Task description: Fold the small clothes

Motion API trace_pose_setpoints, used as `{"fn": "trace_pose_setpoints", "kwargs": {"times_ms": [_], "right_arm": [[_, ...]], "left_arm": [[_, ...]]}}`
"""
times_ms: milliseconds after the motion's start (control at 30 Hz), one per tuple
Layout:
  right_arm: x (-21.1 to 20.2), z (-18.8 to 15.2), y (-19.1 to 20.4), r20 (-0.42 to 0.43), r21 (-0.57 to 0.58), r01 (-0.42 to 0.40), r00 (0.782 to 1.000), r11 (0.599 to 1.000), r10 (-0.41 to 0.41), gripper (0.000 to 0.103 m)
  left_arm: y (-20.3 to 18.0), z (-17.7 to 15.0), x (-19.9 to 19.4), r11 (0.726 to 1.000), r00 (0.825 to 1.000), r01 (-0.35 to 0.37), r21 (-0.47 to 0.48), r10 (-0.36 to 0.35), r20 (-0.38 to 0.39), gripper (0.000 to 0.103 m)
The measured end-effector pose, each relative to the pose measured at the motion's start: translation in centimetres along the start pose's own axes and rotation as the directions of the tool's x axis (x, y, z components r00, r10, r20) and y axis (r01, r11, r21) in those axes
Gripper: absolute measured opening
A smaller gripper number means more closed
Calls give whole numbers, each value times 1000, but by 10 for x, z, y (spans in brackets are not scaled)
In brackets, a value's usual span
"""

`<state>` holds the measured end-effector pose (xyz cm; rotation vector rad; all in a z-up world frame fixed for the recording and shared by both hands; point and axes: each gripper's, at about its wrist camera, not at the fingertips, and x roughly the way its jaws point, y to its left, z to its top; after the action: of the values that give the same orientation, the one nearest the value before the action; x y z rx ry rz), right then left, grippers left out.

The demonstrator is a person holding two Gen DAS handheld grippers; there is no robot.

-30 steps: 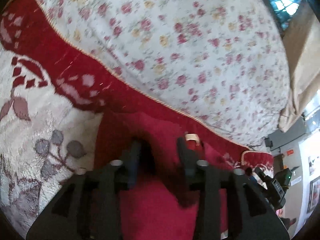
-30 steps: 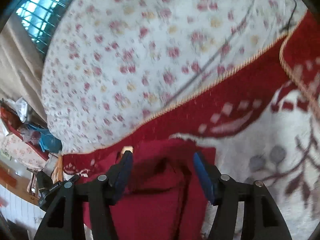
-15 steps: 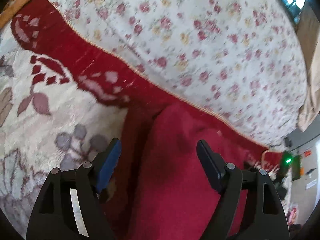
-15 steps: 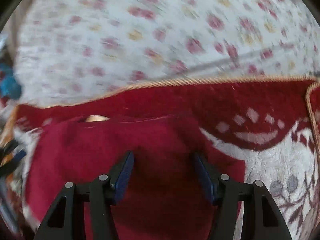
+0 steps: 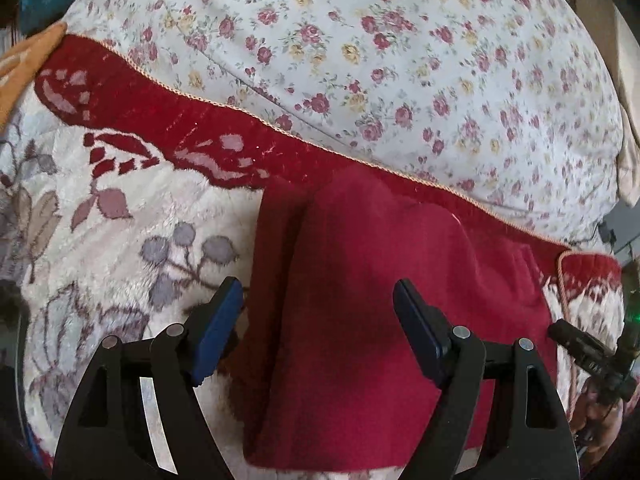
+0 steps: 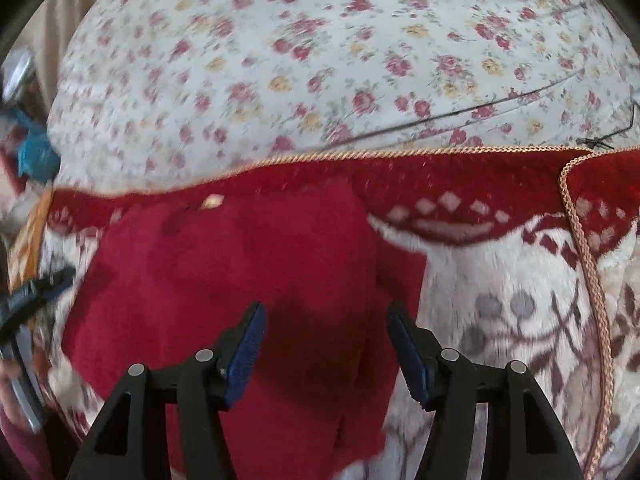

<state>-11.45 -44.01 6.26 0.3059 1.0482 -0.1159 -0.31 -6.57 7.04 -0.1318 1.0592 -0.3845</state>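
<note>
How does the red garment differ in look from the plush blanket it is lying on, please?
The red garment is one plain crimson colour; the plush blanket is cream with leaf and berry motifs and a red border. The garment lies folded in layers; the blanket is spread flat. The blanket has a gold cord edge; the garment shows none. Both look soft and fuzzy.

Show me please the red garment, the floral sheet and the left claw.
red garment (image 5: 380, 300), left wrist view, middle of the cloth
floral sheet (image 5: 360, 60), left wrist view, bare middle
left claw (image 5: 318, 300), left wrist view, between fingertips
</note>
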Motion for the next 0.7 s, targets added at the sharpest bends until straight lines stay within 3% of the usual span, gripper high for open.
{"fn": "trace_pose_setpoints", "kwargs": {"times_ms": [133,233,300,367,500,700], "right_arm": [[18,-21,9,-63,-96,47,997,994,-53,60],[15,-17,1,-86,-51,45,995,998,-50,60],[-4,-8,8,-14,-64,77,997,995,-78,60],[-14,1,22,29,-87,43,999,995,-40,60],[5,15,64,0,-120,-92,996,988,93,60],[76,35,138,-48,-198,-113,993,974,105,60]], "left_arm": [[-4,-12,-4,999,999,-36,12,36,-17,78],[-1,-28,-10,998,997,-70,6,71,-39,78],[1,-43,-7,996,994,-88,21,90,-60,78],[4,-52,0,995,991,-96,21,98,-96,78],[8,-55,4,997,992,-74,-11,72,-103,78],[12,-54,7,998,994,-52,-17,50,-93,79]]}}
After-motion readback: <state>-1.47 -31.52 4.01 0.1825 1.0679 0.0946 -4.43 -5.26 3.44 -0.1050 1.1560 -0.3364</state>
